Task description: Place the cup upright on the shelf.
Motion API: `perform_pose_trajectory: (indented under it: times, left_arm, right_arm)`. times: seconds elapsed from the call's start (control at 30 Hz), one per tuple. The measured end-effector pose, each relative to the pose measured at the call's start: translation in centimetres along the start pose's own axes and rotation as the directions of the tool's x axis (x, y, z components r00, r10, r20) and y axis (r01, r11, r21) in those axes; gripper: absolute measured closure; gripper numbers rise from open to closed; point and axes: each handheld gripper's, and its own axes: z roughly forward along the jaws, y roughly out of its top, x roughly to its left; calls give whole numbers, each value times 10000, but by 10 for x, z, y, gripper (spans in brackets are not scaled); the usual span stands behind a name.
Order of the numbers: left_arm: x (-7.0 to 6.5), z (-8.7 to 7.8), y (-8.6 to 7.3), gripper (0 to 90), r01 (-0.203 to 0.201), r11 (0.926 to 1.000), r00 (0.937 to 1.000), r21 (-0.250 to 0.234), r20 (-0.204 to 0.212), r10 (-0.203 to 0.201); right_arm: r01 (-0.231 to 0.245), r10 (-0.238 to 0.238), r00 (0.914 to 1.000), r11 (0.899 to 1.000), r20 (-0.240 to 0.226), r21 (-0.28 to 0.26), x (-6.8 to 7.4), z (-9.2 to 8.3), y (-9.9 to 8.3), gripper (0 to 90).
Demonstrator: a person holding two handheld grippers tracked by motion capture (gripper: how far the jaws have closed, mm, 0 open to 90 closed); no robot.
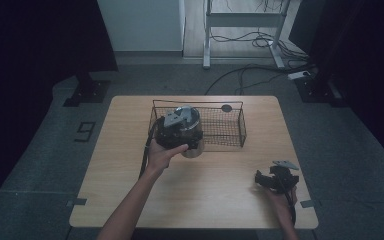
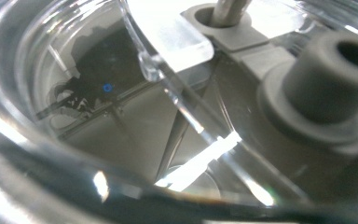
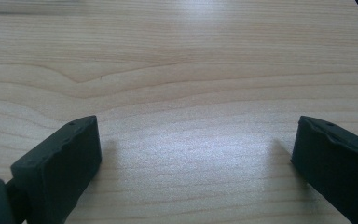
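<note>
Two grippers: the left gripper (image 1: 184, 131) clasps a clear jar (image 1: 194, 149) by the wire basket (image 1: 230, 127), its grey lid (image 2: 326, 88) close-up; the right gripper (image 3: 193, 161) gapes wide over bare table (image 3: 191, 60).

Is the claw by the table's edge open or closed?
Open. In the right gripper view, the right gripper has its two black jaws standing far apart, with bare wooden table between them and nothing held.

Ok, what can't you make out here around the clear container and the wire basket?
- Left gripper, high view: its jaws are hidden behind the clear round container, so the grip is unclear.
- Left gripper view: too close and glare-streaked; the grey plastic parts cannot be identified.
- Small dark round thing at the black wire basket's far rim, high view: too small.
</note>
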Motion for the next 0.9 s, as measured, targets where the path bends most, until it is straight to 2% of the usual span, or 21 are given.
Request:
perform_pose_trajectory:
  times: [0.33,0.9]
  left_arm:
    - [6,4,2,39,81,10000,10000,51,-53,-80]
    - [28,21,9,39,323,9993,9985,211,-445,-313]
  right_arm:
    - [14,-14,10000,10000,3,-7,0,0,0,11]
    - [9,-9,10000,10000,-6,-41,0,0,0,10]
